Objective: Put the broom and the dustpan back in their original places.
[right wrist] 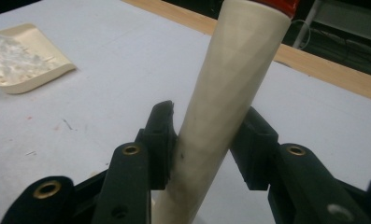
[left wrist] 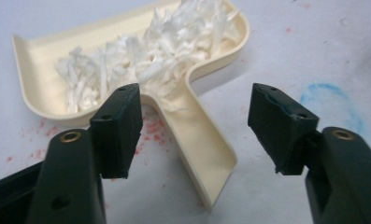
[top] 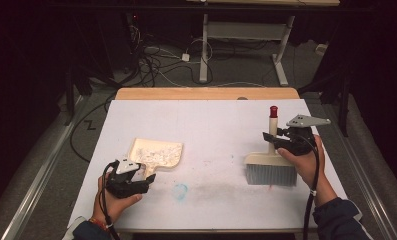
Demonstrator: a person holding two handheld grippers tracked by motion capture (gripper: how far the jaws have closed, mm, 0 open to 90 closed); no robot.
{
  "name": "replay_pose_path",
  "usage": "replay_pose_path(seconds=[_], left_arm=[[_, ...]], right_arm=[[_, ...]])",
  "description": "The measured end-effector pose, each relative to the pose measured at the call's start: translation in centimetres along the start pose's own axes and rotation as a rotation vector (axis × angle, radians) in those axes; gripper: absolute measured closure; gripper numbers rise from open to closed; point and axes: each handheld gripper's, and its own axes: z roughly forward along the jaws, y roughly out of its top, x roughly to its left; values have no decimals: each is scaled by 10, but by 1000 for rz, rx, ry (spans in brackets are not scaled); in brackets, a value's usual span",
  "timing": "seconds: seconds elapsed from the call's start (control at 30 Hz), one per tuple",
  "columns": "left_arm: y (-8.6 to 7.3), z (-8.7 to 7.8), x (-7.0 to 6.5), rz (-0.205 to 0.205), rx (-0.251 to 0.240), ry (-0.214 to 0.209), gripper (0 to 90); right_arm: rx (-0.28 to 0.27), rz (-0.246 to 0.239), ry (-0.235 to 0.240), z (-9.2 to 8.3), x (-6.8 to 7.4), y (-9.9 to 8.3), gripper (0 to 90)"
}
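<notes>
The room behind the table (top: 136, 107) is dark, with a grey floor where loose cables (top: 156, 60) lie beside the legs of a second desk (top: 246, 30). The table carries a matte white sheet, smudged grey and blue in front of the grippers, with a bare wooden strip along its far edge.

One brush (top: 270, 167) stands upright in front of the right gripper (top: 286, 141): a smooth, round cream handle with a red tip, a flat cream head and stiff grey bristles resting on the sheet. The right gripper's two black jaws are pinching that handle (right wrist: 225, 98) low down.

One dustpan (top: 158, 152) of glossy cream plastic, shallow with rounded corners, lies just ahead of the left gripper (top: 136, 175). Its grooved handle (left wrist: 202, 149) lies between the left gripper's spread jaws, untouched. One heap of white shredded paper (left wrist: 146, 56) fills the pan.
</notes>
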Motion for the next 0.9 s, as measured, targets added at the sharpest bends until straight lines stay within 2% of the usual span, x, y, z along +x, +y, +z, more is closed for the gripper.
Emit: replay_pose_path(seconds=[0.03, 0.1, 0.2, 0.27, 0.4, 0.6, 0.8, 0.9], left_arm=[[-2, -2, -2, 15, -19, 9, 330], [-5, -4, -6, 51, -40, 29, 263], [-7, -7, -10, 73, -80, 32, 230], [-8, -9, -11, 104, -109, 51, 217], [-7, -8, -12, 118, -153, 39, 198], [-4, -1, -18, 160, -144, 24, 199], [-4, 1, -23, 184, -134, 27, 198], [-6, 1, -23, 193, -123, 29, 198]], right_arm=[[0, 0, 0, 0, 0, 0, 621], [9, 12, -7, 4, -3, 1, 621], [20, 24, -15, 12, -7, 2, 620], [32, 38, -20, 17, -11, 2, 618], [62, 66, -32, 29, -19, 3, 613], [98, 97, -41, 45, -30, 4, 609], [128, 80, -82, 54, -28, 6, 594], [124, 82, -120, 55, -27, 6, 545]])
